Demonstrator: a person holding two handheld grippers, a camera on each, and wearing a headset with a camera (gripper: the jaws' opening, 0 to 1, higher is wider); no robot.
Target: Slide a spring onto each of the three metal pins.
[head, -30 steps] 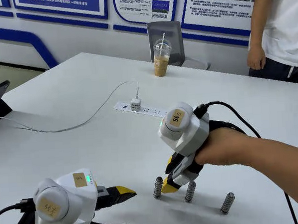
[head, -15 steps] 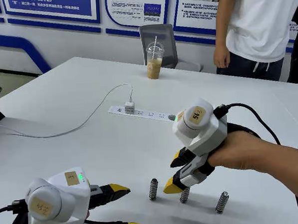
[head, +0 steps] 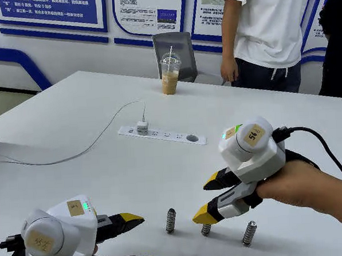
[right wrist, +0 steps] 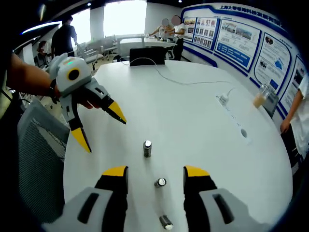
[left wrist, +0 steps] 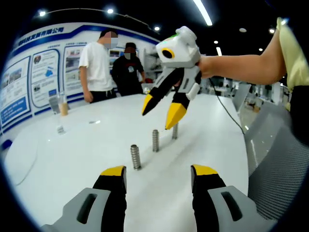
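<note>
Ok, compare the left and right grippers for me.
The right gripper hangs above the three pins, angled down at them; the left gripper sits low beside them, aimed level across the table. The right is nearer the pins; the left stands off. Both are open, empty and yellow-tipped.

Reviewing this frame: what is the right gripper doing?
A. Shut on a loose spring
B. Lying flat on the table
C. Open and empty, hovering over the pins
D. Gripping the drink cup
C: the right gripper hangs in the air with its jaws apart and nothing between them, just over the spring-wrapped middle pin.
</note>
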